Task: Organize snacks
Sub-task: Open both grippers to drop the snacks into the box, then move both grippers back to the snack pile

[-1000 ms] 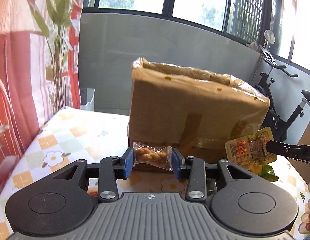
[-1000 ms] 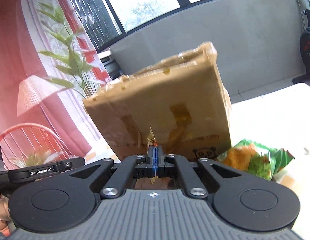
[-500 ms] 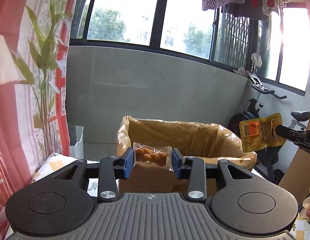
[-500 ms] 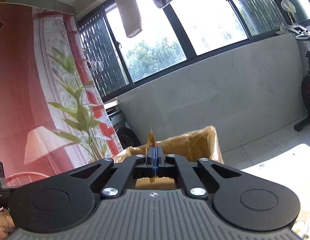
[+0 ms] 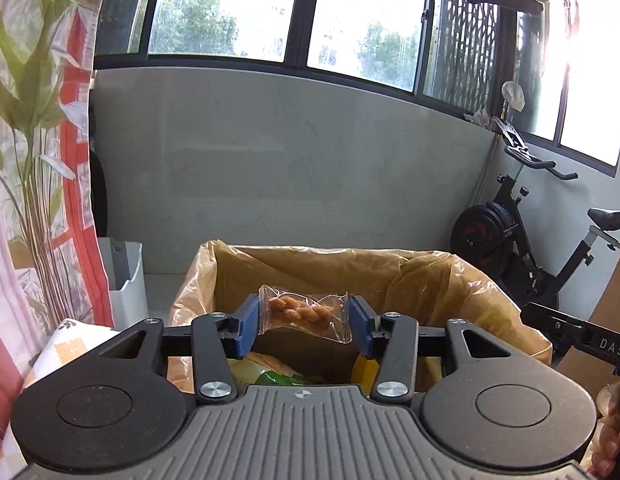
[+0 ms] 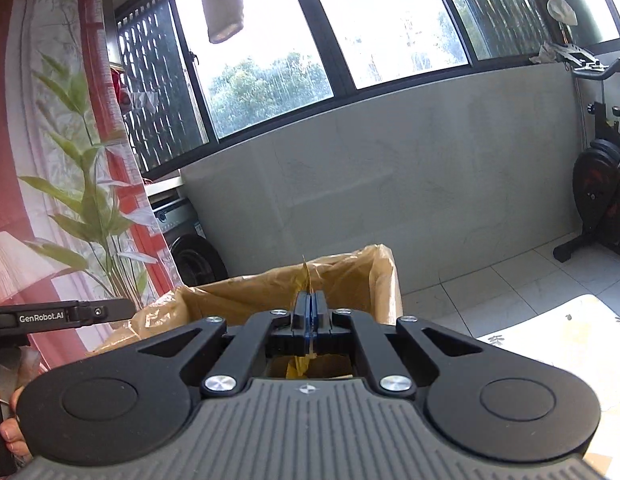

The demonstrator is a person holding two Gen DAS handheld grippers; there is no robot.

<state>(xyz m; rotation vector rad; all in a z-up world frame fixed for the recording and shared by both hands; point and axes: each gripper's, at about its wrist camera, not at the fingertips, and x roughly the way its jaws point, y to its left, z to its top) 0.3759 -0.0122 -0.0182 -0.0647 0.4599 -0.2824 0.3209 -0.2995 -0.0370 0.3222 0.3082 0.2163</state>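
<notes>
A clear packet of twisted dough snacks (image 5: 303,312) hangs tilted between the blue pads of my left gripper (image 5: 304,326), over the mouth of the bag-lined cardboard box (image 5: 430,276). The left jaws are opening and the packet sits loose between them. My right gripper (image 6: 310,308) is over the same box (image 6: 350,268), its jaws just starting to open. A thin yellow snack packet (image 6: 297,364) is still pinched edge-on between its pads. The right gripper's arm (image 5: 570,330) shows at the right of the left wrist view. The left gripper's arm (image 6: 69,314) shows at the left of the right wrist view.
Green and yellow packets (image 5: 277,378) lie in the box bottom. A patterned tablecloth (image 5: 73,344) covers the table under the box. A grey wall, windows, an exercise bike (image 5: 530,240) and a white bin (image 5: 125,284) stand behind. A red curtain with a plant (image 6: 81,216) is on the left.
Both grippers rose and moved forward from in front of the box to above its opening. The left jaws widened around the dough packet. The yellow packet stays in the right gripper.
</notes>
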